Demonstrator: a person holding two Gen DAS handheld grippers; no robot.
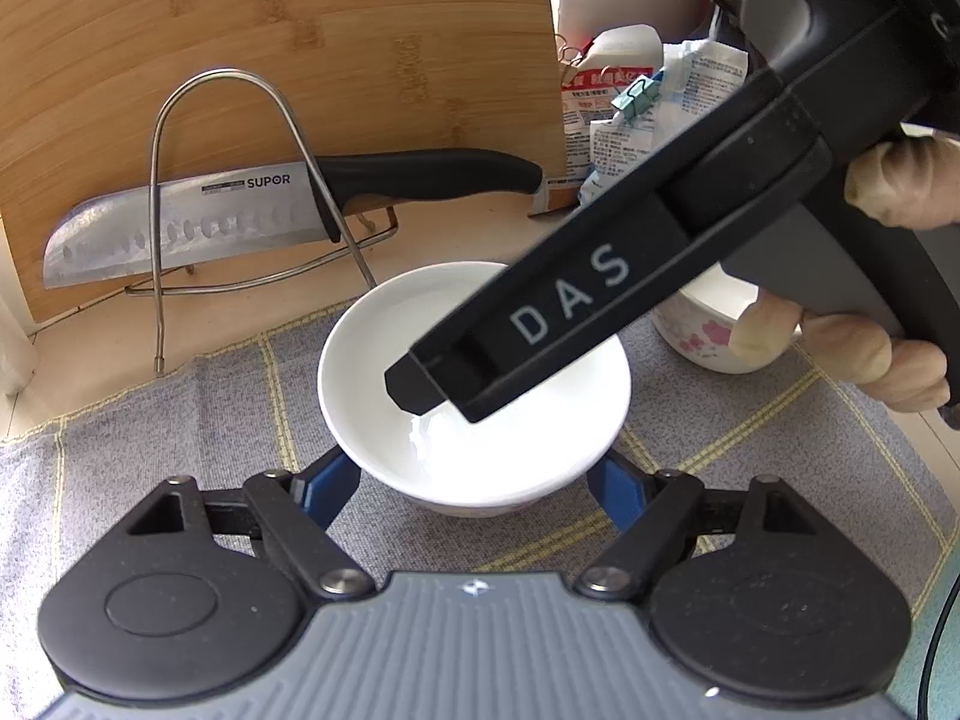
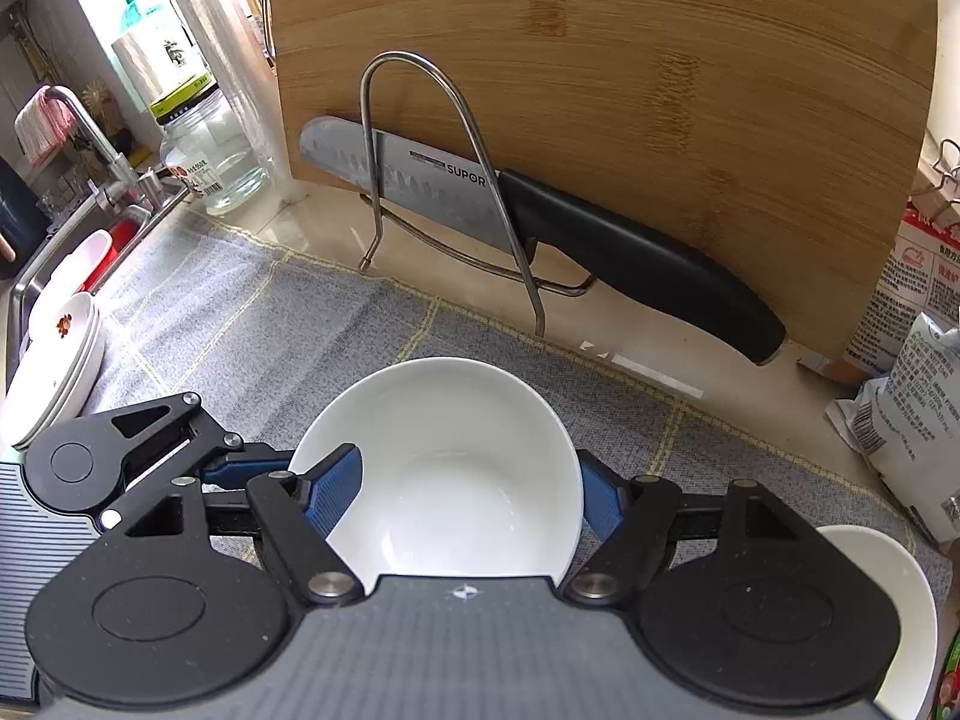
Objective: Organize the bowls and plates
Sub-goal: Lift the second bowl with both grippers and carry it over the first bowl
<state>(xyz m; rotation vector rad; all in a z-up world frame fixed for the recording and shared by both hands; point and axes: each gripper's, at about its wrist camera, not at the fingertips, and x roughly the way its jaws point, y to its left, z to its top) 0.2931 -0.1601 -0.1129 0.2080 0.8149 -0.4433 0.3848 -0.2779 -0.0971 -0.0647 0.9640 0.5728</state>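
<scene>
White round ceramic bowl (image 1: 480,468) stands upright on a grey woven cloth with thin yellow check lines (image 1: 180,420), which covers a kitchen counter. Both grippers meet at this bowl.

Left gripper (image 1: 474,492) comes in low from the near side. Its jaws are partly open, and its blue ribbed pads (image 1: 324,492) sit right against the bowl's outer wall, one on each side. Whether they press on it cannot be told.

Right gripper (image 2: 468,492), held in a person's hand (image 1: 888,354), slants down from the right. Its jaws are closed on the same bowl. In the right wrist view, one blue pad overlaps the left rim and the other is against the right side. In the left wrist view, one black finger dips into the bowl's hollow.

Behind the bowl, a large bamboo cutting board (image 1: 300,60) leans upright. A steel knife with a black handle (image 1: 180,228) rests in a bent wire rack (image 1: 157,210) in front of it.

A white cup-shaped bowl with pink flowers (image 1: 708,342) stands just right of the gripped bowl, behind the hand. A second plain white bowl (image 2: 900,600) shows at the lower right of the right wrist view. A stack of white plates (image 2: 54,372) sits well to the left, beside the sink. Printed food packets (image 2: 918,408) lie to the right.
</scene>
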